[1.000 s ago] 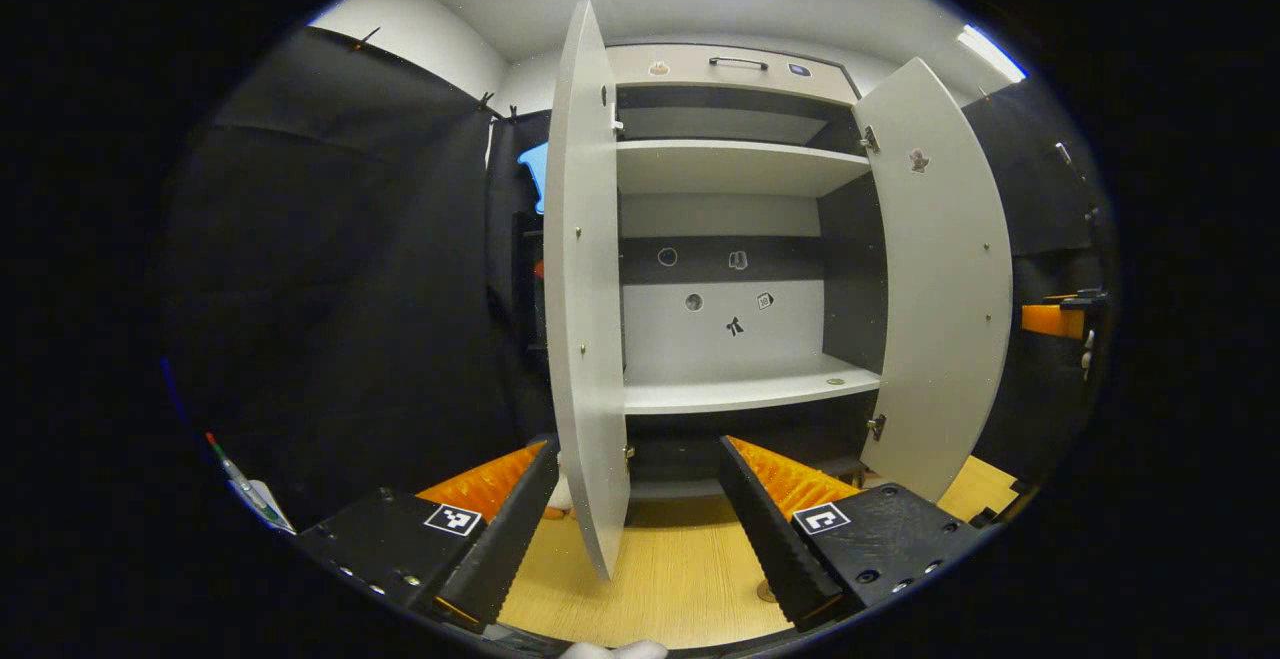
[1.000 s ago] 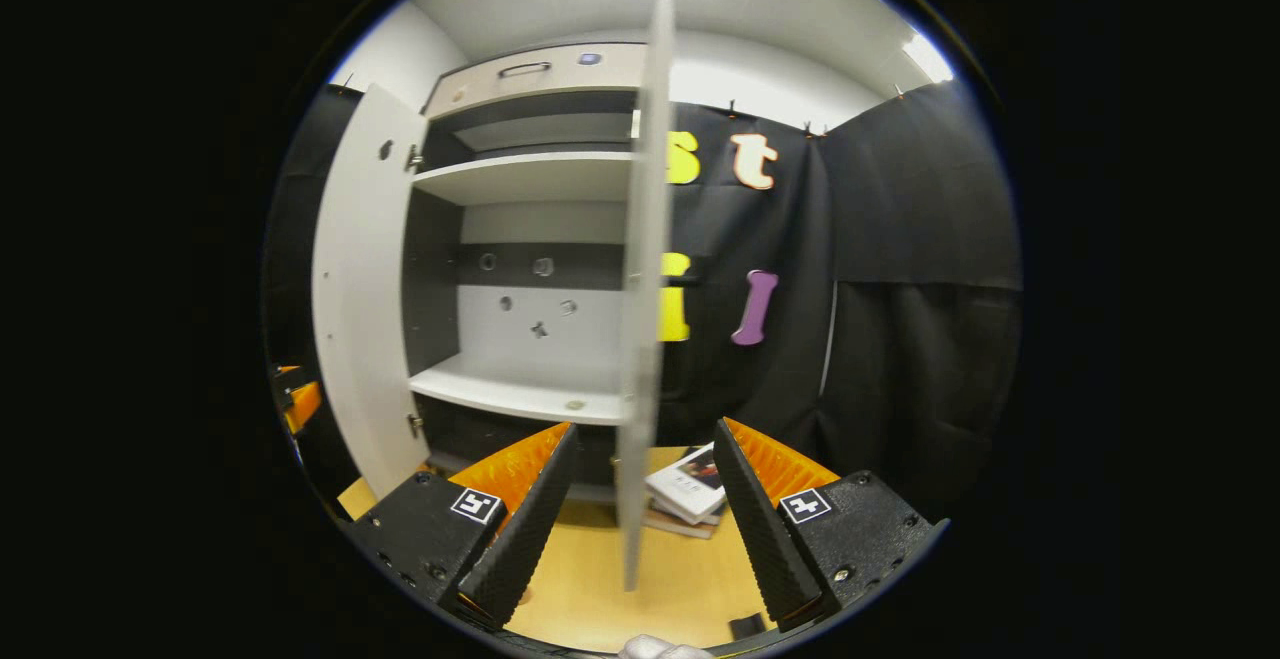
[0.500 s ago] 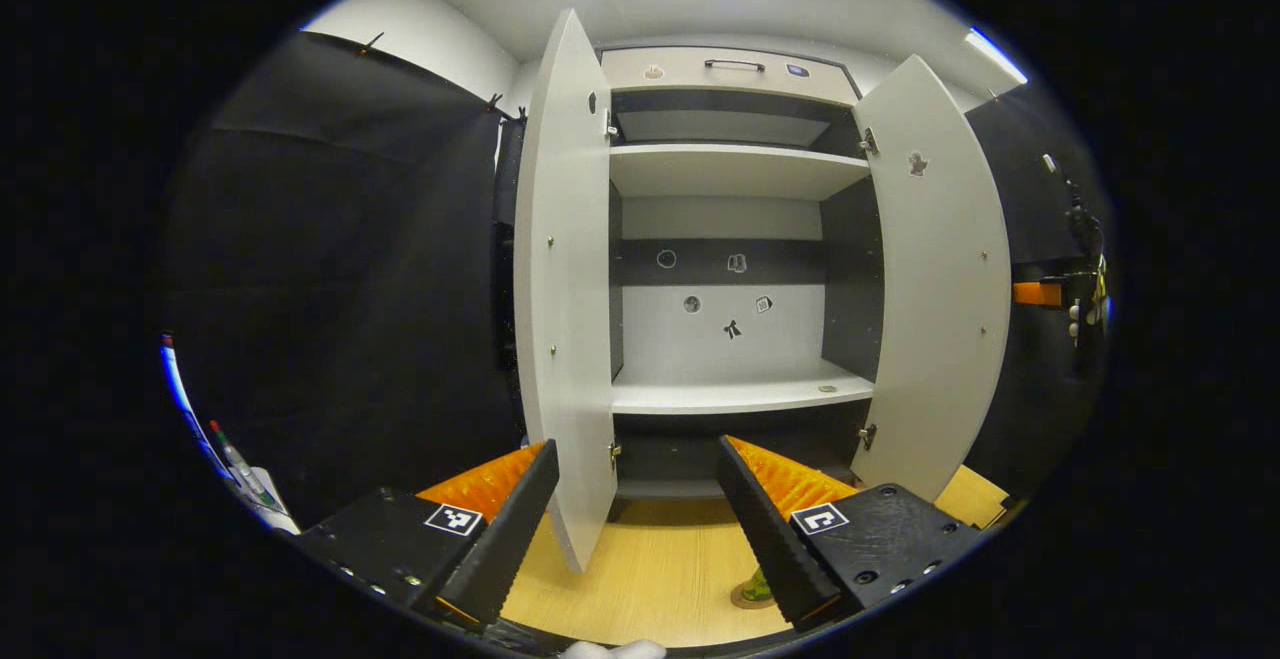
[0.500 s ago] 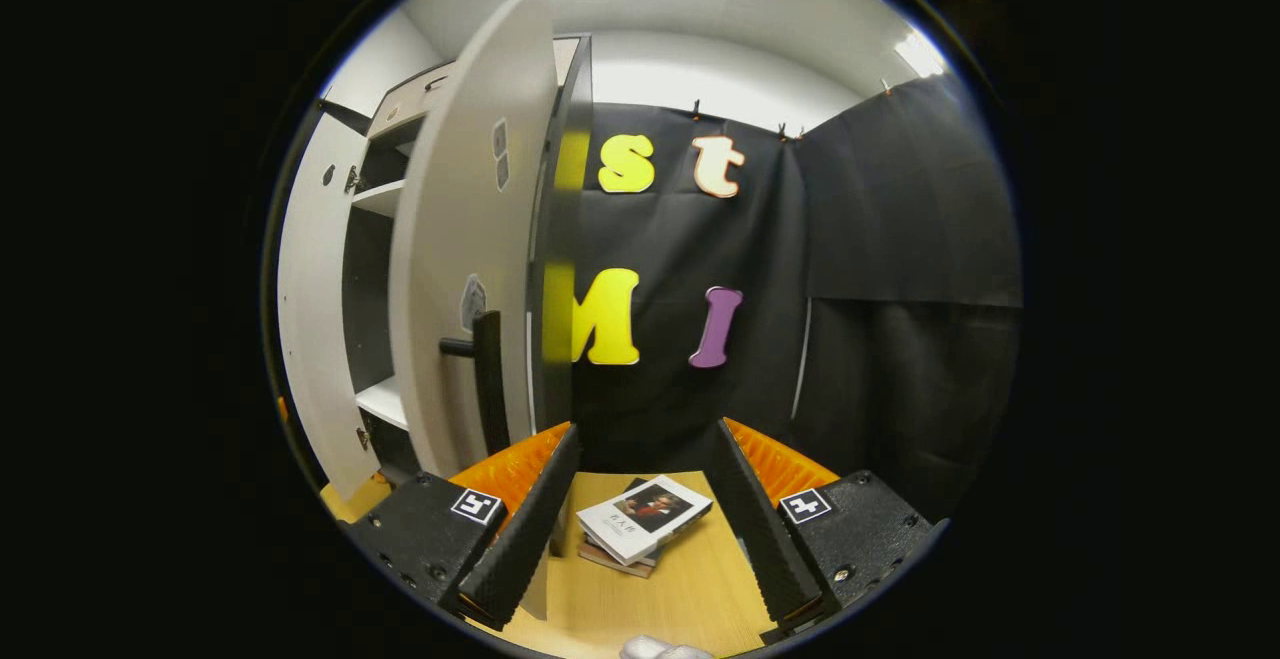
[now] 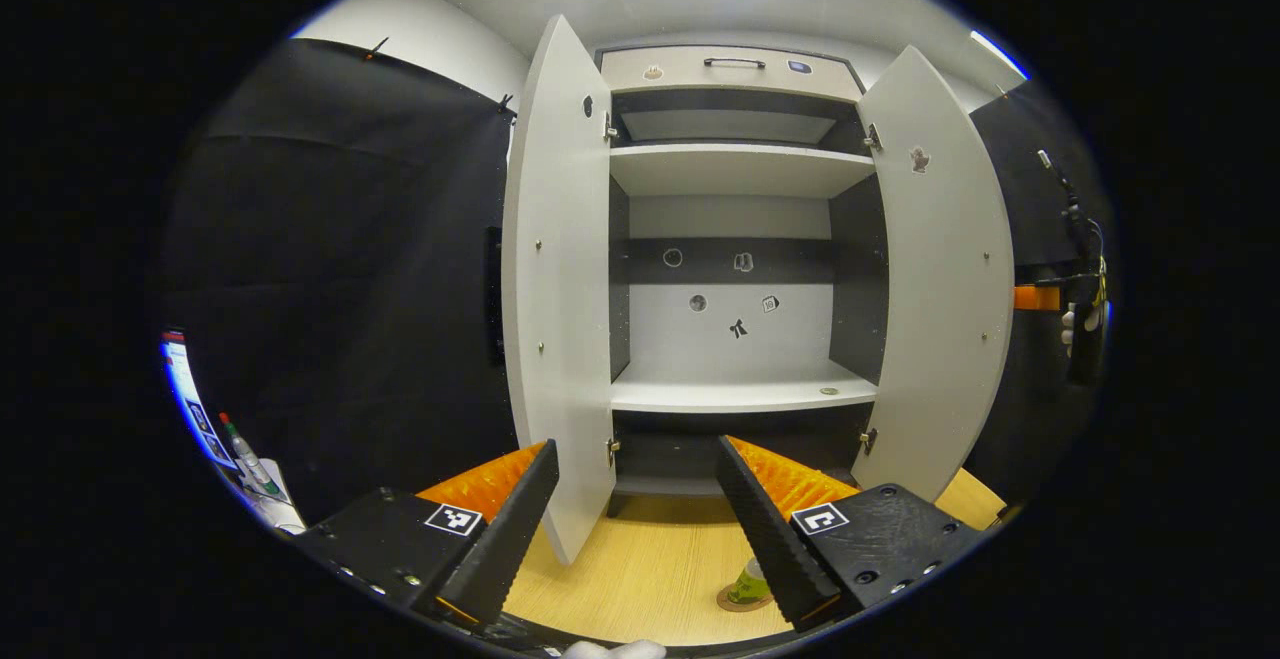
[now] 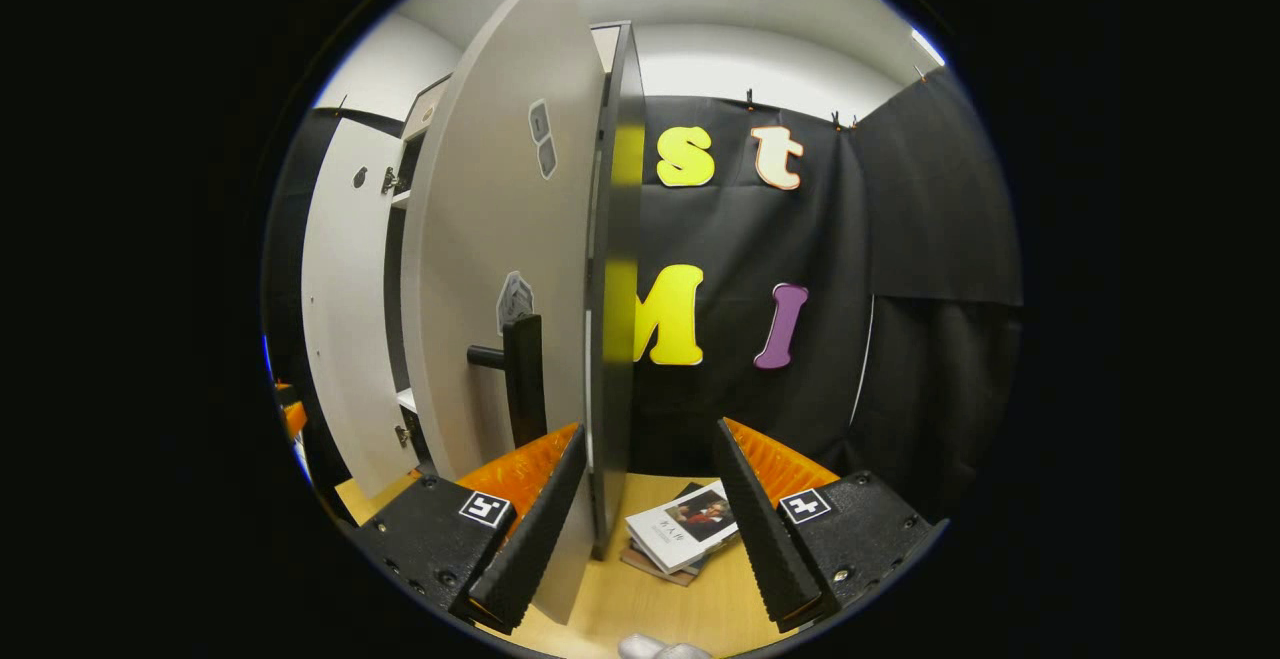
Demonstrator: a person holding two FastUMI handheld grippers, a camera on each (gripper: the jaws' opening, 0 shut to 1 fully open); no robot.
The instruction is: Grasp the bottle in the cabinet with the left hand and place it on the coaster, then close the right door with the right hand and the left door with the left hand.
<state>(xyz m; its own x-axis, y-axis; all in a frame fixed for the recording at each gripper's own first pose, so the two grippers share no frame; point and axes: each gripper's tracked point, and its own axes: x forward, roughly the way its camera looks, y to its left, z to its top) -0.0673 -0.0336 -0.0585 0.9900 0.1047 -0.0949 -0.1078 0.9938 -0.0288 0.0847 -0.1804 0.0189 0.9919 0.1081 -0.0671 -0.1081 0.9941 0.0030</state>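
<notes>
Two doors ajar, both grippers wide open, empty. Green bottle (image 5: 748,582) stands on coaster (image 5: 732,601), tabletop. Right gripper (image 6: 640,529) beside right door (image 6: 500,269), outer face; rigid hinged panel, likely light; push near black handle (image 6: 520,379). Left gripper (image 5: 635,529) faces left door (image 5: 555,279).

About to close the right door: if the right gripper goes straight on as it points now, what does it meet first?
Probably the booth wall; the right gripper is open, and the right door stands just left of that line, though depth is unclear.
</notes>
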